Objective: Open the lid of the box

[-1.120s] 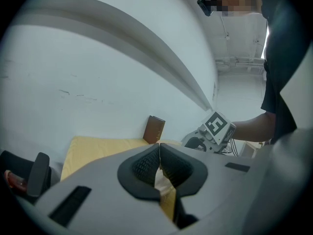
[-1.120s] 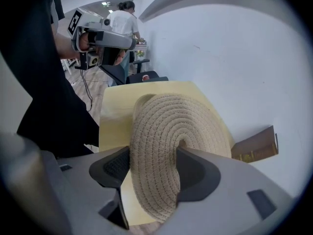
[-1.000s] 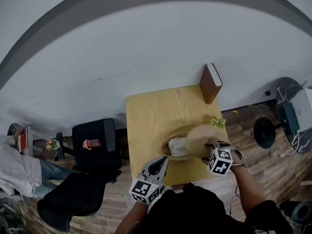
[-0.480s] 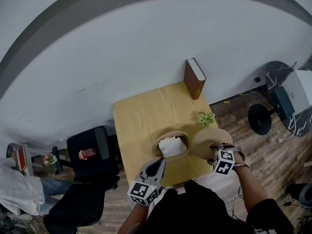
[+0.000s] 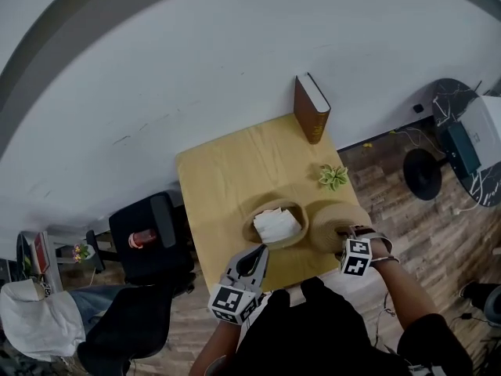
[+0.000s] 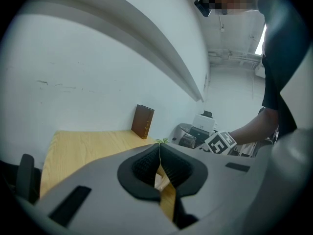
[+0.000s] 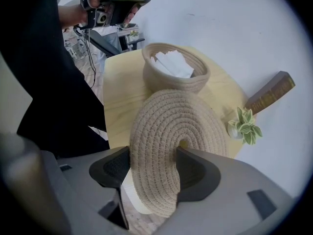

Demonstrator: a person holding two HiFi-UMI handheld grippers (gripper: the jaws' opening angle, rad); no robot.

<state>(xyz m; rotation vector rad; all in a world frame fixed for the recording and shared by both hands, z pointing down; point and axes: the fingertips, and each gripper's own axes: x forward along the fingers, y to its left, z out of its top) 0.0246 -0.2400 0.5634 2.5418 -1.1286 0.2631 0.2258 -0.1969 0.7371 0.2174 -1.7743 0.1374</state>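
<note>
Lid (image 7: 176,131): round, woven rope, off the box, clamped at its near rim by R gripper (image 7: 154,168). One pad presses on each face of the rim, so the jaws stand apart only by the lid's thickness. In head view the lid (image 5: 330,222) sits just right of the box (image 5: 252,232), over the front-right corner of the table (image 5: 227,178); contact w/ the tabletop cannot be confirmed. Box: open woven basket, upright, near the table's front edge, w/ white folded paper (image 5: 275,224) inside. L gripper (image 5: 257,255): at the table's front edge, in front of the box and apart from it. L gripper view shows its pads pressed together, nothing pinched btwn them. Other items: brown book (image 5: 311,108) upright at the table's far-right corner; small green plant (image 5: 333,177) btwn book and lid, near the right edge. Black chair (image 5: 153,237) on the floor, left of the table.
</note>
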